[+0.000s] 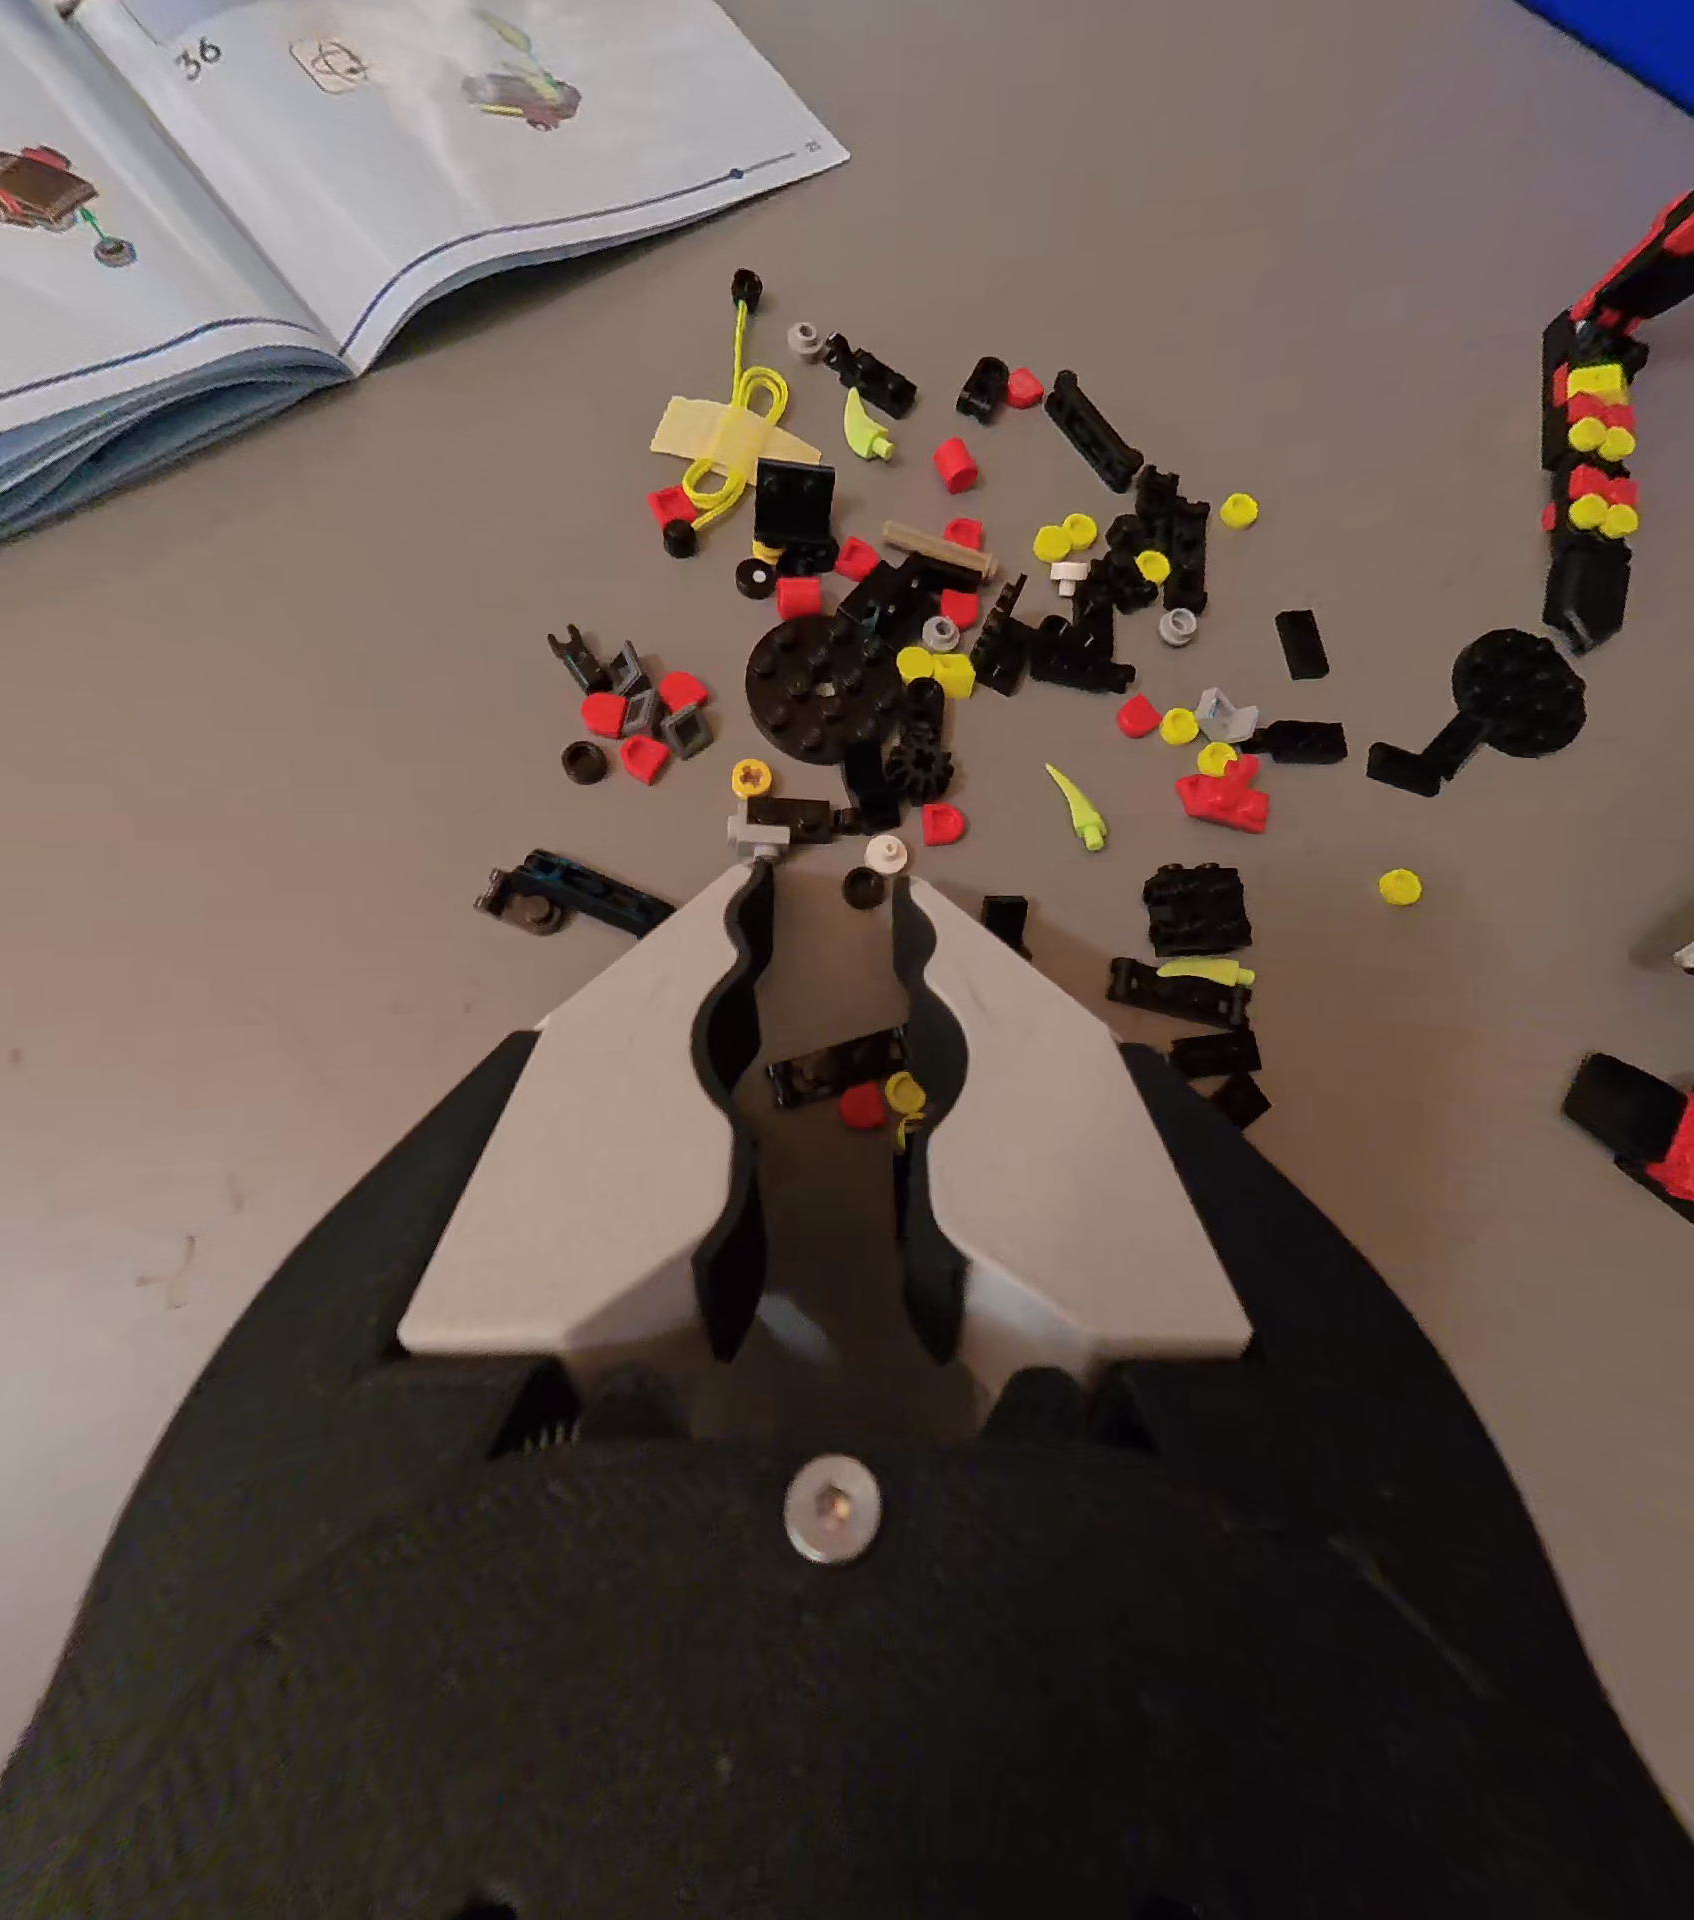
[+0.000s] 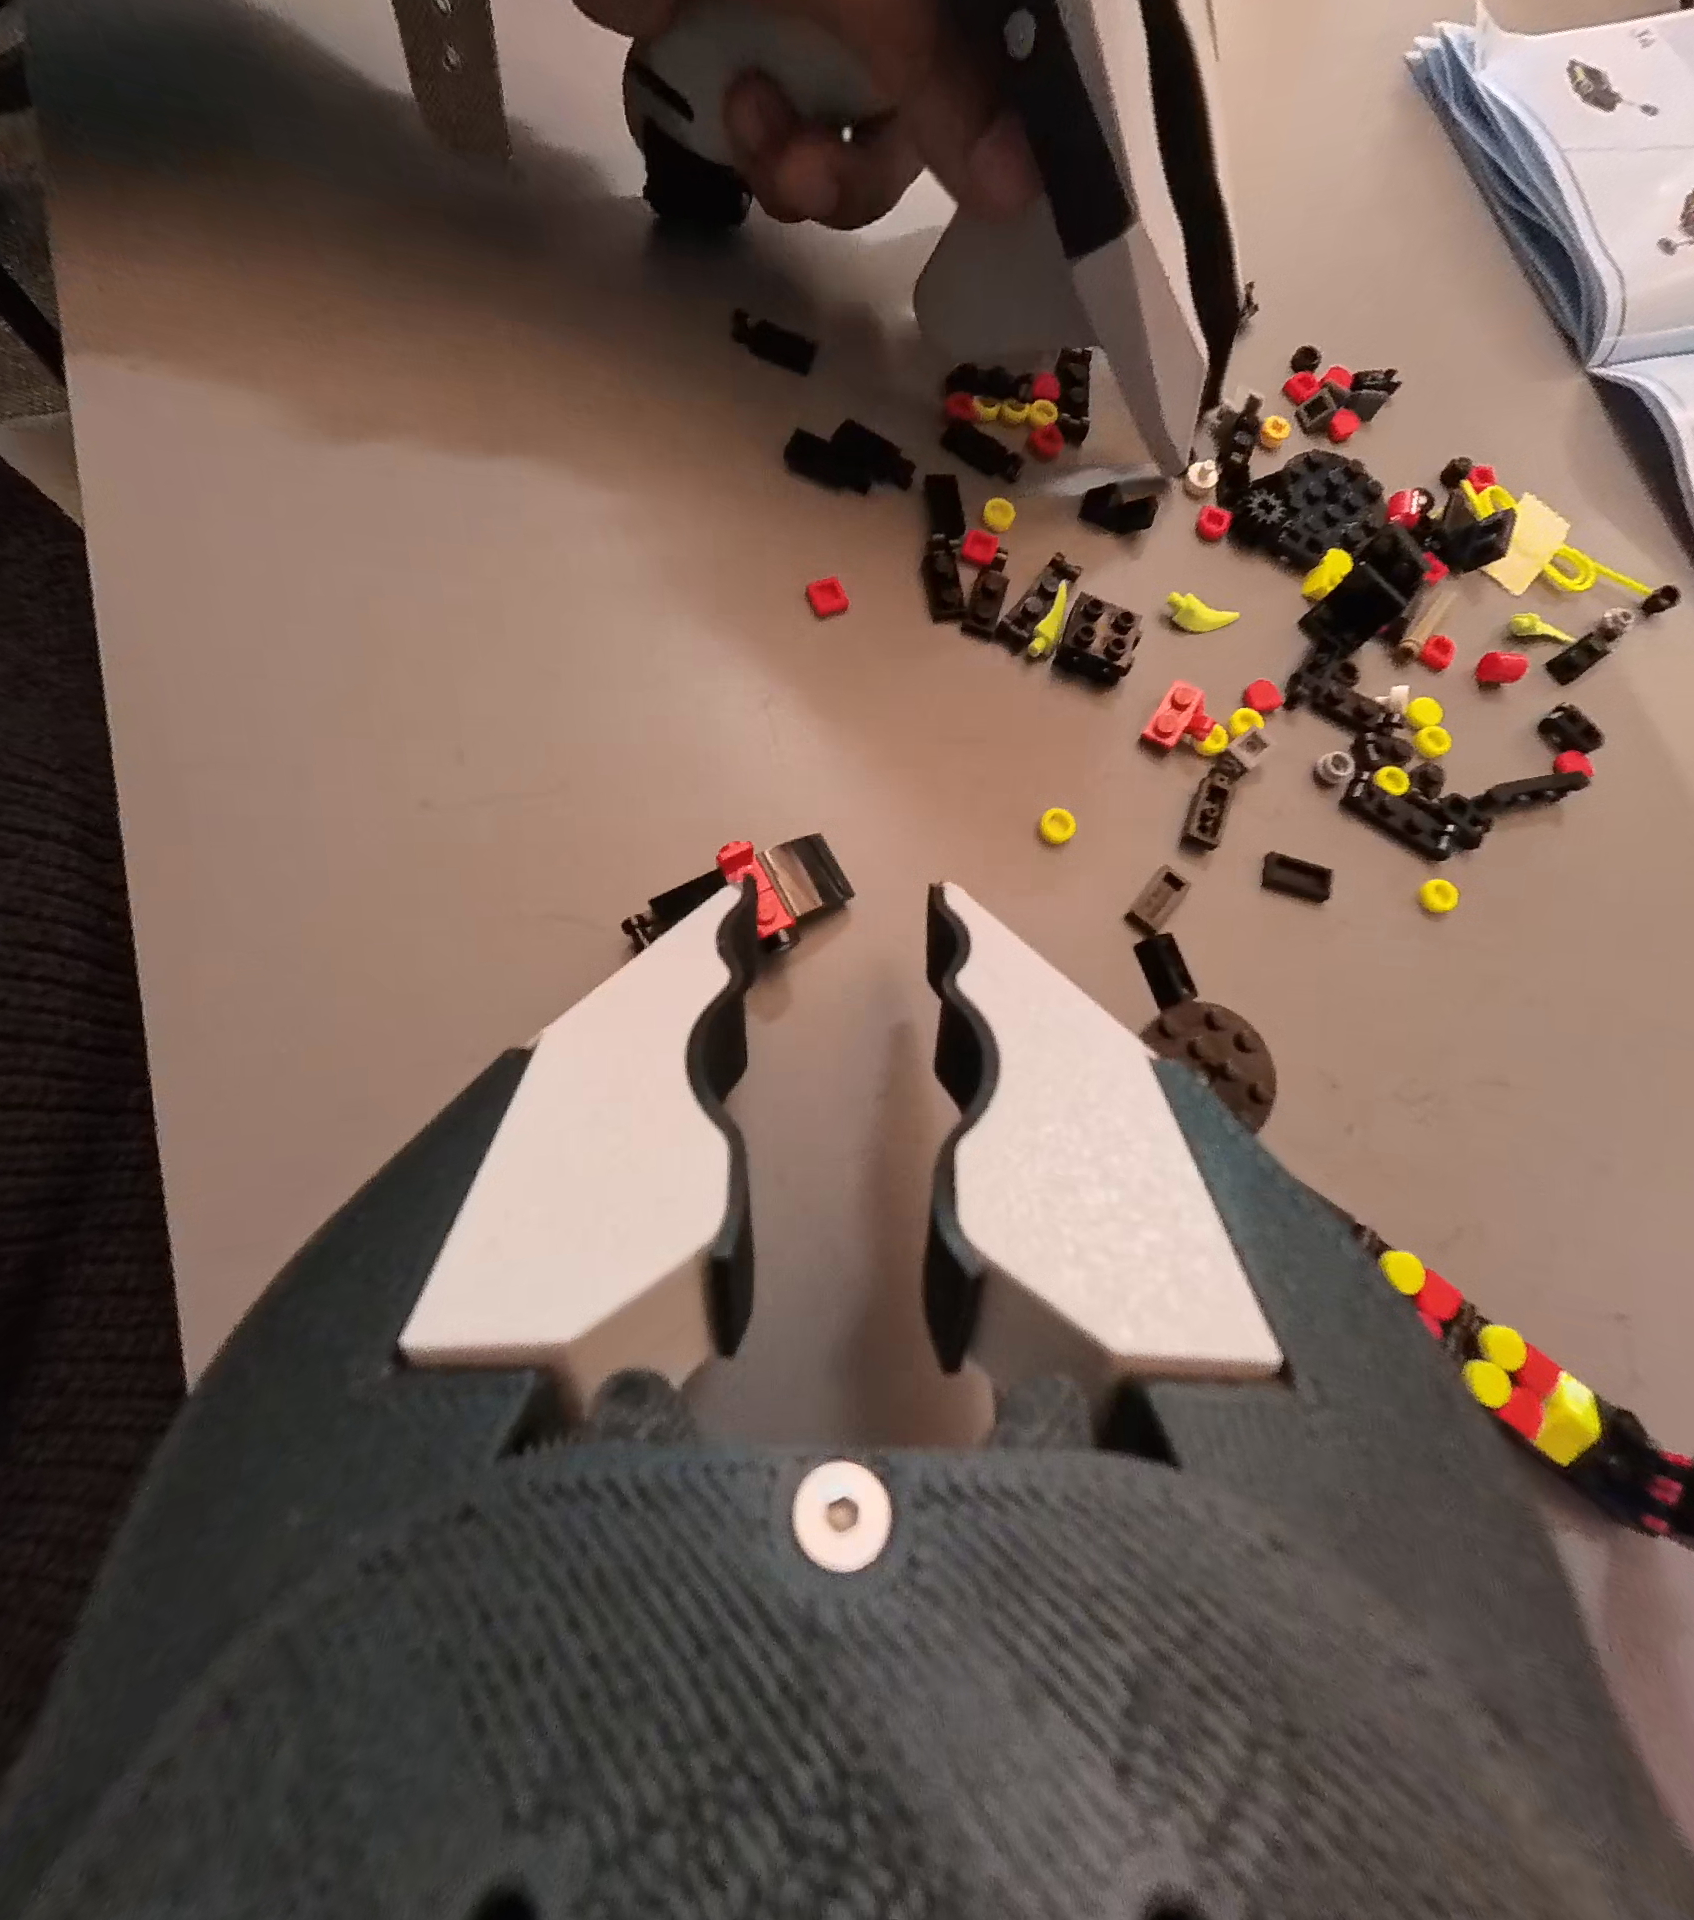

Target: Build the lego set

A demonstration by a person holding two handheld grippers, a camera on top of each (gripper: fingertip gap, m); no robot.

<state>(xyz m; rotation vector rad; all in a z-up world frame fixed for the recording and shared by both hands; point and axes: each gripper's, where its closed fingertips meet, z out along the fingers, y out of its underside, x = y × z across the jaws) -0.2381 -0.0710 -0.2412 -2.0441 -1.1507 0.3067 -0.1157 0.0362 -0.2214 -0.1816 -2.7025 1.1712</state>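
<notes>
Left gripper [image 1: 830,878] jaws spread, empty, tips at the loose lego pieces [image 1: 936,644] on the grey table [image 1: 303,935].
Right gripper [image 2: 838,902] jaws spread; black-red sub-assembly [image 2: 781,883] touches its left fingertip.

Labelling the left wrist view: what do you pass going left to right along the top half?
Open pale-blue instruction booklet → neon-yellow string with black end caps → black round studded plate → small black flat tile → long black, red and yellow brick assembly.
</notes>
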